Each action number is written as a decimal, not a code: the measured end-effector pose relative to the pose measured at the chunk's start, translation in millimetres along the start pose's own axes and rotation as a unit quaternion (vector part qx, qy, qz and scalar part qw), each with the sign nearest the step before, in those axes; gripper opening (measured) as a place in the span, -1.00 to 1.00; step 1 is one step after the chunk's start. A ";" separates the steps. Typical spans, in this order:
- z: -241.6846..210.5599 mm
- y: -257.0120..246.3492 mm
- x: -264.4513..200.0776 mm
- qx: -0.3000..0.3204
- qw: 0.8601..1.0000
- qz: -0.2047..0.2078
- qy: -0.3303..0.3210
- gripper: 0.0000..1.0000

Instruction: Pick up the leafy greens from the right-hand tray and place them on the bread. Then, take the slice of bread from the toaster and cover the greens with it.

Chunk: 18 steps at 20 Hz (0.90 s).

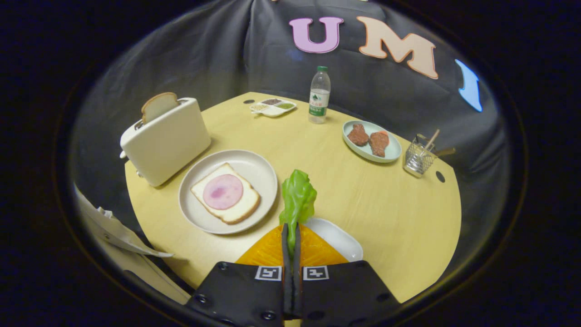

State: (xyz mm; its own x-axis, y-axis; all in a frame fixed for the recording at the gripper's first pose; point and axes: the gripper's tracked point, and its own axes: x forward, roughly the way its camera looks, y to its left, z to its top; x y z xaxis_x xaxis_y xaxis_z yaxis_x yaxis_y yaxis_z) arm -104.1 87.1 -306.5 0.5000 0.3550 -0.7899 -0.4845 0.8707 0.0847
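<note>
Pinching the leafy greens (297, 200) near their lower end, the tongs (291, 236) stand together with both fingers pressed on the stalk part, so the leaf sticks up just ahead of the fingertips, clear of the bench (386, 204).

Gripper view: greens look thin, soft and very light, probably a floppy plastic or real lettuce leaf; my guess is they bend and flap easily and could slip out if the grip loosens. Hold looks fine where it is, low on the narrow stem end, leaving the broad crinkled top free to lie flat. Colour is bright green, wavy edges, folded lengthwise, upright with a slight lean.

Under the fingers sits the white tray (338, 236) on the right, with an orange ridged thing (272, 250) in it, can't tell what exactly. Greens hang above the tray's far edge, not touching it as far as I can tell.

Left of the greens, near but apart: a round plate (254, 168) carrying the bread (240, 209), which has a pink ham slice (222, 191) on top. Bread looks soft, squarish, pale crust.

Beyond the plate, the white toaster (168, 145) holds the second bread slice (159, 106) poking out of its slot, upright; likely light, a bit stiff, best taken by the exposed top edge.

Greens not yet on the bread; second slice untouched.
</note>
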 end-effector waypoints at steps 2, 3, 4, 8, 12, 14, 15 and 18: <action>7.8 12.1 0.4 -0.007 1.000 0.009 -0.002 -0.92; 11.9 16.8 0.1 -0.012 1.000 0.011 -0.005 -0.92; 15.7 20.8 0.2 -0.017 1.000 0.015 -0.006 -0.92; 30.0 42.8 5.5 -0.034 0.999 0.029 -0.009 -0.92; 41.8 65.2 12.2 -0.051 0.998 0.047 -0.011 -0.92; 45.6 77.6 17.2 -0.059 0.997 0.056 -0.010 -0.92; 48.3 83.8 19.7 -0.063 0.996 0.061 -0.009 -0.92; 53.0 101.6 27.6 -0.074 0.994 0.075 -0.005 -0.92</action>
State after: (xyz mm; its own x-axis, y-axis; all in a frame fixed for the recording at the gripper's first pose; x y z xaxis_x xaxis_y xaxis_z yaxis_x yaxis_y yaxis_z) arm -101.5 203.4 -287.5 0.4209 0.4821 -0.7684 -0.6544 0.7480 0.1108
